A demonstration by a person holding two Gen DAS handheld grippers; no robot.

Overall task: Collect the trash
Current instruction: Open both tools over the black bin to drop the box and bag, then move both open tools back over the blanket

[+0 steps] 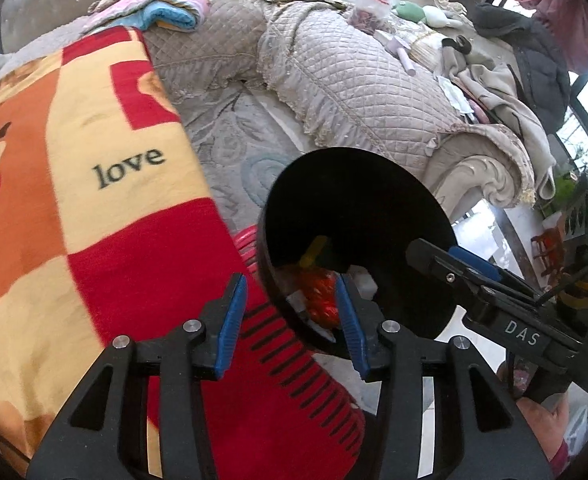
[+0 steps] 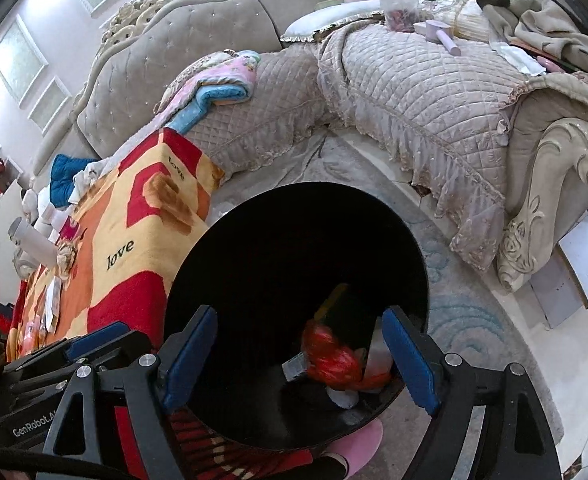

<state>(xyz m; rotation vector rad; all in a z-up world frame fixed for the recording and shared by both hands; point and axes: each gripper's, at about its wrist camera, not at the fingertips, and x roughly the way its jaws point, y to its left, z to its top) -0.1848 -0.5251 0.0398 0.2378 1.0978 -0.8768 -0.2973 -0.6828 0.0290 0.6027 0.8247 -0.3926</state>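
Observation:
A black round trash bin (image 1: 357,184) stands on the rug beside the blanket-covered table; it also shows in the right wrist view (image 2: 294,232). Inside lie a red crinkled wrapper (image 2: 331,356), a yellow piece (image 2: 329,300) and white scraps (image 2: 343,398); the wrapper also shows in the left wrist view (image 1: 319,294). My left gripper (image 1: 290,320) is open and empty at the bin's near rim. My right gripper (image 2: 299,360) is open and empty above the bin's mouth, and it appears in the left wrist view (image 1: 459,262) at the right.
A red, orange and yellow "love" blanket (image 1: 94,200) covers the table at the left, with bottles and papers on its far end (image 2: 34,240). A quilted sofa (image 1: 353,80) with clutter curves behind. A pink slipper (image 2: 357,446) lies by the bin.

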